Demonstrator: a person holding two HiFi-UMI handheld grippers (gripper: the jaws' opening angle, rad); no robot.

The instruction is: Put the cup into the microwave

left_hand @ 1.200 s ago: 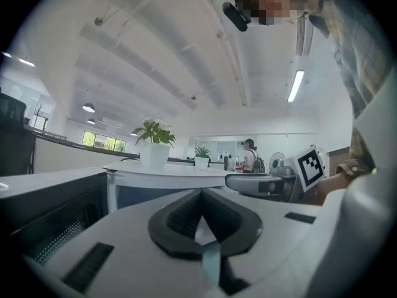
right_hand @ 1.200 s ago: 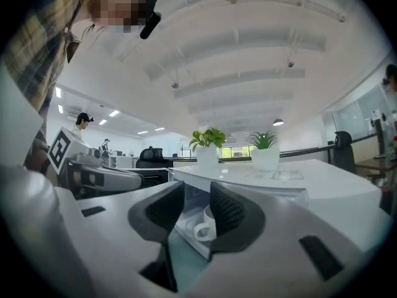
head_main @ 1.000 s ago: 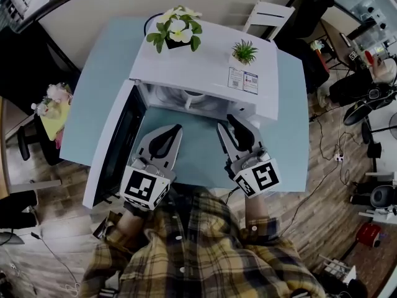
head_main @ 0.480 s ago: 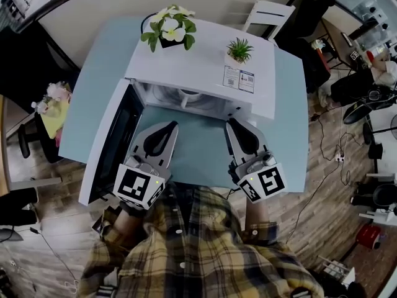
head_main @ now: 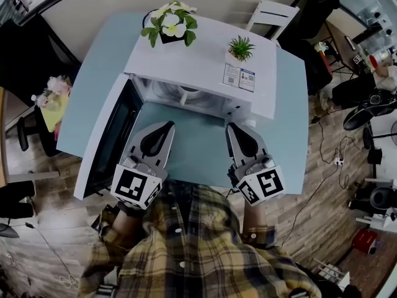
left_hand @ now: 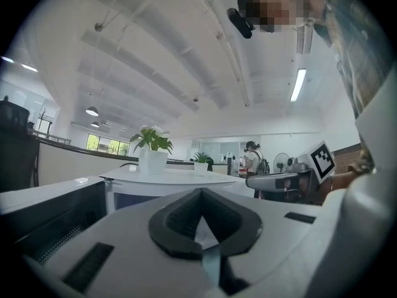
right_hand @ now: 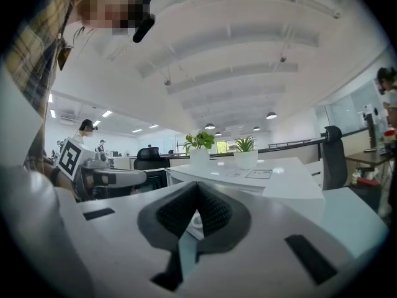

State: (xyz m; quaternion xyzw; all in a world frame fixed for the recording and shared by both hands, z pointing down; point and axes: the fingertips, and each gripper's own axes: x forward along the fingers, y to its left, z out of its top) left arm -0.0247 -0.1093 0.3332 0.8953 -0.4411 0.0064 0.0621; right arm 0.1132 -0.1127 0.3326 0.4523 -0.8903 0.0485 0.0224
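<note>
White cup sits inside the open microwave on the blue tabletop. Left tool pressed together, empty. Right tool jaws just closed on nothing, both just outside the opening.

White microwave toward the far edge of the light-blue tabletop, door swung open to the left. White cup inside the cavity, near its front opening.
</note>
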